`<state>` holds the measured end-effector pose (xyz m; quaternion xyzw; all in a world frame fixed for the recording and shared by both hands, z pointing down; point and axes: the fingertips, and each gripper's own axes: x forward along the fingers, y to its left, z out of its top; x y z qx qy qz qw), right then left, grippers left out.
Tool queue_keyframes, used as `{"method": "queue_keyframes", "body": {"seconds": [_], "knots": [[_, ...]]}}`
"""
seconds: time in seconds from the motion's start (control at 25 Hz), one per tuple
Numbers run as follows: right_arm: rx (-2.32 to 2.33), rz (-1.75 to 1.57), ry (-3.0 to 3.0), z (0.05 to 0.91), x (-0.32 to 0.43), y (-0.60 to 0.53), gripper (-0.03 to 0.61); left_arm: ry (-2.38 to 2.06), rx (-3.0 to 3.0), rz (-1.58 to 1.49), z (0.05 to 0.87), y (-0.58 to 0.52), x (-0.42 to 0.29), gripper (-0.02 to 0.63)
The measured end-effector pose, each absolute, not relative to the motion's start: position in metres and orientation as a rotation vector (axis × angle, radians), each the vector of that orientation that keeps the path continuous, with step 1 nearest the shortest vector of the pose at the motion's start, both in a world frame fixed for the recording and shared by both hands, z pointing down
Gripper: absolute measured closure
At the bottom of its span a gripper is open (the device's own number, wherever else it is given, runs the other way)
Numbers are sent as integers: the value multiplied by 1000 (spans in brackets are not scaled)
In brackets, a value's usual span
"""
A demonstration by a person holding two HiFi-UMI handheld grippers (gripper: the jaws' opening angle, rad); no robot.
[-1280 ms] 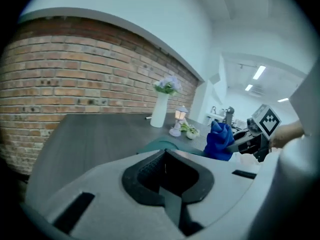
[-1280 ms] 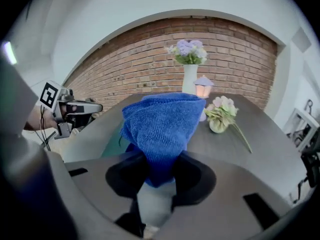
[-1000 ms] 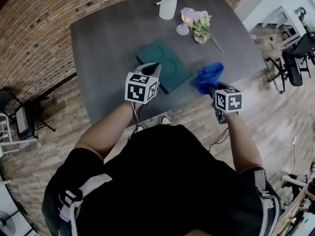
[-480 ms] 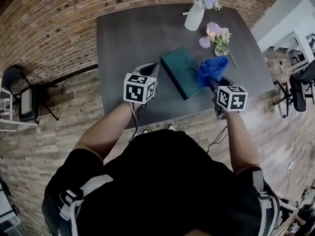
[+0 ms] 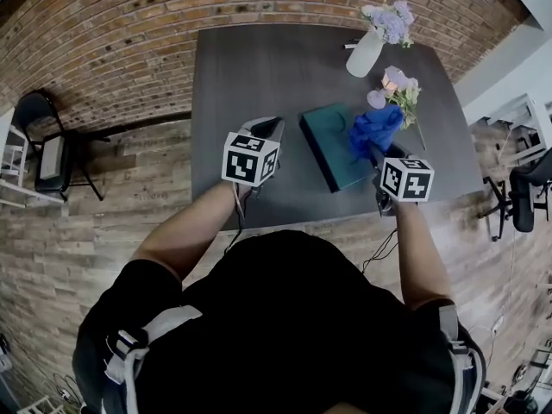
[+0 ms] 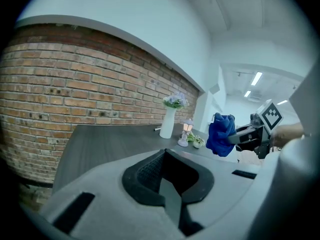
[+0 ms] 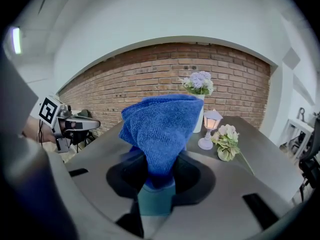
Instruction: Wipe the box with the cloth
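Note:
A teal box (image 5: 330, 152) lies flat on the dark grey table (image 5: 250, 67), near its front edge. My right gripper (image 5: 373, 151) is shut on a bunched blue cloth (image 5: 376, 130), which hangs over the box's right part. In the right gripper view the cloth (image 7: 160, 129) rises from between the jaws of the right gripper (image 7: 155, 184), with a teal patch of the box (image 7: 155, 203) below. My left gripper (image 5: 265, 128) hovers just left of the box, apart from it. The left gripper (image 6: 167, 189) looks shut with nothing in it. From there the cloth (image 6: 220, 134) shows at the right.
A white vase of purple flowers (image 5: 366, 52), a small lamp (image 5: 390, 79) and a flower sprig (image 5: 405, 98) stand at the table's far right. A brick wall runs behind. A black chair (image 5: 43, 149) is at the left, an office chair (image 5: 526, 188) at the right.
The right gripper has carried the cloth from beside the box's right edge to over the box. The head view has shifted, so the table sits further right. The left gripper stays by the box's left side.

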<state>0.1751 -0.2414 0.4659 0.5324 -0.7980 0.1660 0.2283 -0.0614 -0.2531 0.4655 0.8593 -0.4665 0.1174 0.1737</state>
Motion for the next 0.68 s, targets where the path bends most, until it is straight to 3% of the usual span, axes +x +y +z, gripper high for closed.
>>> {"method": "queue_keyframes", "body": {"seconds": [0.68], "knots": [[1503, 494, -2161, 474, 198, -248, 459, -1289, 2467, 365, 465, -265, -42, 606]]}}
